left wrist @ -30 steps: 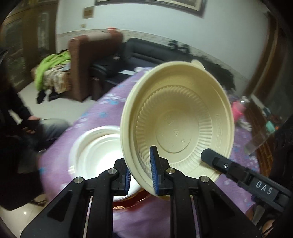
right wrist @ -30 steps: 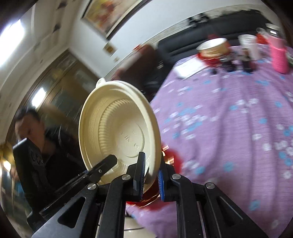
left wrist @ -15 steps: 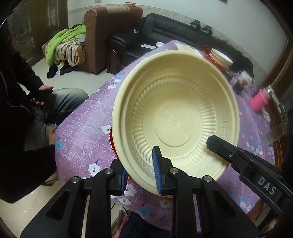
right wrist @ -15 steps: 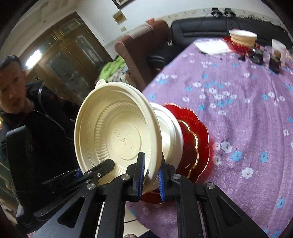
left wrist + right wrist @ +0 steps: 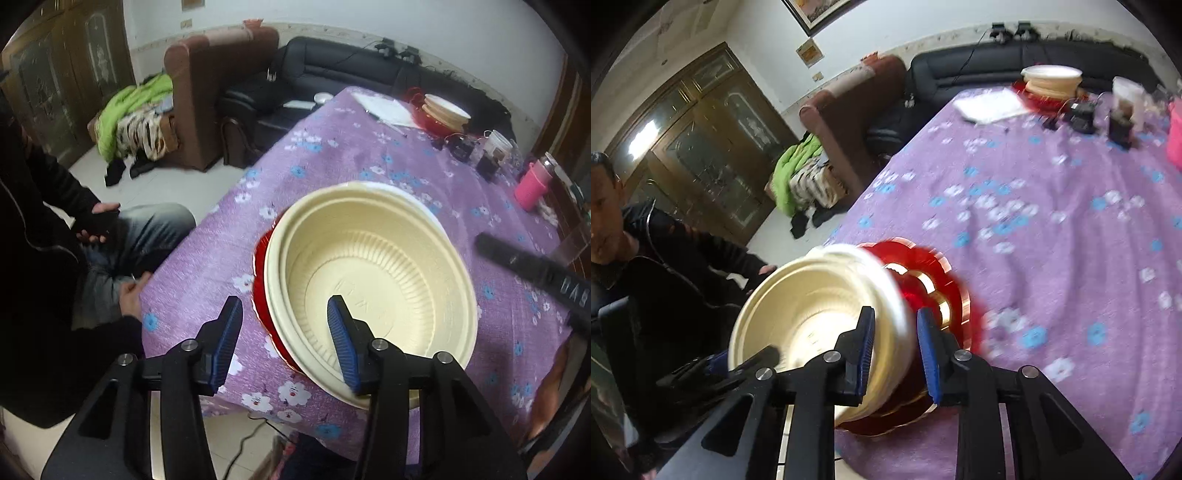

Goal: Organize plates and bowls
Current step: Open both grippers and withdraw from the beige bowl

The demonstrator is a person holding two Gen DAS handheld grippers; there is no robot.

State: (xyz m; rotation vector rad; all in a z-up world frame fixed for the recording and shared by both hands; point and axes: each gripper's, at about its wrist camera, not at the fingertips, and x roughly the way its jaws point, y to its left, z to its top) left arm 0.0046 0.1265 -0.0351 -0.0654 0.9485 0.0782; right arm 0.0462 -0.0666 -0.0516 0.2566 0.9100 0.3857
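Cream bowl: the cream bowl [image 5: 369, 291] sat nested in a white bowl [image 5: 424, 203], whose rim showed just behind it, on the near corner of the counter [image 5: 369, 155]; I judged it set there to build one stack of like dishes.
Red plate: the red plate [image 5: 923, 280] lay under both bowls as the base of the stack, its scalloped gold-trimmed edge showing past them.
Left gripper: the left gripper [image 5: 284, 343] had just been opening; its jaws stood fairly wide astride the bowl's near rim, one finger inside the bowl and one outside, neither pad pressing.
Right gripper: the right gripper [image 5: 897, 354] had also just been opening; its jaws stood narrowly apart on either side of the opposite rim, which was blurred, and seemed clear of it.
Why both: two grips on opposite rims likely kept the bowl level as it was lowered.
Contents: the cream bowl was empty.
Far stack: another stack of bowls [image 5: 445, 112] stood on a red plate at the far end of the counter.
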